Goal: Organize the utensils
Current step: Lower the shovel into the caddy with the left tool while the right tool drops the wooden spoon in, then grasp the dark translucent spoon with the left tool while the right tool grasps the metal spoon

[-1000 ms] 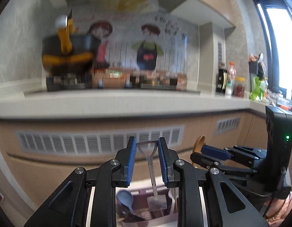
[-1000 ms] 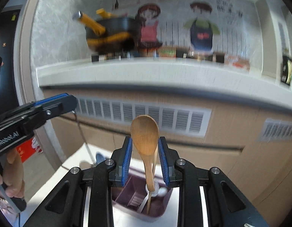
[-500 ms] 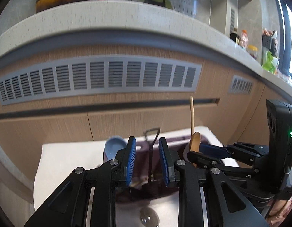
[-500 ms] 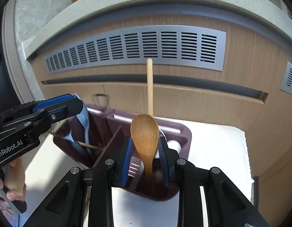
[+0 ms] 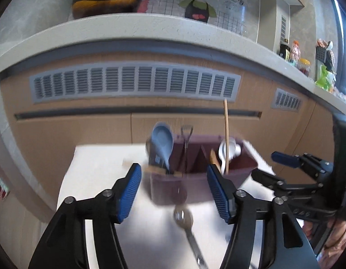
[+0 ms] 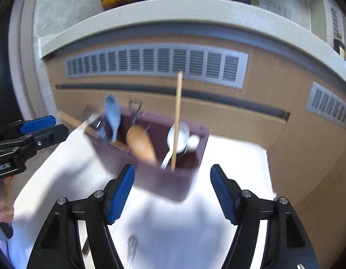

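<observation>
I have both the left tongs (image 5: 173, 190) and right tongs (image 6: 171, 190) spread wide and empty, most utensils already standing in the maroon caddy (image 6: 168, 181) on the bench (image 5: 96, 179), one metal spoon (image 5: 184, 218) left lying out front.

I hold my left black two-finger gripper with blue pads (image 5: 174, 190) and its right twin (image 6: 173, 190) side by side, both spread wide, gripping nothing.
</observation>
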Motion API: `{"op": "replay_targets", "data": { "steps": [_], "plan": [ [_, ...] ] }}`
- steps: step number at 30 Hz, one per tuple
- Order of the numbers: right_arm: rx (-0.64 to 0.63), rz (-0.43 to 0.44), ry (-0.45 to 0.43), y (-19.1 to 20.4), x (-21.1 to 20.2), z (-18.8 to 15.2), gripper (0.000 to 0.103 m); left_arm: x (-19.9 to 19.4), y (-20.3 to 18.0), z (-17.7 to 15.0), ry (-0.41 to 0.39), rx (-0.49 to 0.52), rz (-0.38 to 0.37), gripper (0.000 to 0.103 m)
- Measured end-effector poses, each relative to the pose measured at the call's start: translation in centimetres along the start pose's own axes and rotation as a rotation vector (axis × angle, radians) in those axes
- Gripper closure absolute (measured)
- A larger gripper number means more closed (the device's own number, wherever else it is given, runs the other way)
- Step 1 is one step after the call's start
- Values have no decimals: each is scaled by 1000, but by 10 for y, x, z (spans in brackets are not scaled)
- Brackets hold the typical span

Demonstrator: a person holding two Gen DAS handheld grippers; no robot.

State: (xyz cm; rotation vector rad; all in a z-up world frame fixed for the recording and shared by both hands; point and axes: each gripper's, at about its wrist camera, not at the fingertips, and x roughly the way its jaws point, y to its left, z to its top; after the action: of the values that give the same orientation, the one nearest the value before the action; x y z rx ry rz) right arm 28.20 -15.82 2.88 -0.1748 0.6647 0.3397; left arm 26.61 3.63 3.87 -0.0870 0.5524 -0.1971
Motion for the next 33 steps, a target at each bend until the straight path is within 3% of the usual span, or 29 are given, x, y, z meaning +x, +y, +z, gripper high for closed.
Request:
{"op": "replay_targets", "data": {
  "steps": [11, 14, 19, 23, 25, 27, 30, 33],
  "plan": [
    [-17, -9, 162, 7, -25, -91, 33, 28, -6, -75, 238, -64, -16, 40],
    [-4, 4, 187, 7, -34, -112, 33, 45, -13, -81, 278, -75, -6, 40],
    [39, 133, 230, 7, -48, -138, 33, 83, -25, -71, 336, -73, 29, 40],
    [24, 174, 261, 17, -48, -151, 33, 109, -31, -64, 369, -76, 76, 41],
    [27, 189, 270, 20, -47, -155, 33, 116, -36, -62, 373, -63, 96, 49],
    [21, 185, 260, 22, -47, -155, 33, 120, -41, -63, 373, -35, 118, 66],
    [13, 189, 254, 25, -46, -152, 33, 116, -46, -69, 367, 15, 119, 69],
    [-7, 184, 243, 32, -43, -149, 42, 99, -49, -76, 367, 49, 96, 69]
  ]
}}
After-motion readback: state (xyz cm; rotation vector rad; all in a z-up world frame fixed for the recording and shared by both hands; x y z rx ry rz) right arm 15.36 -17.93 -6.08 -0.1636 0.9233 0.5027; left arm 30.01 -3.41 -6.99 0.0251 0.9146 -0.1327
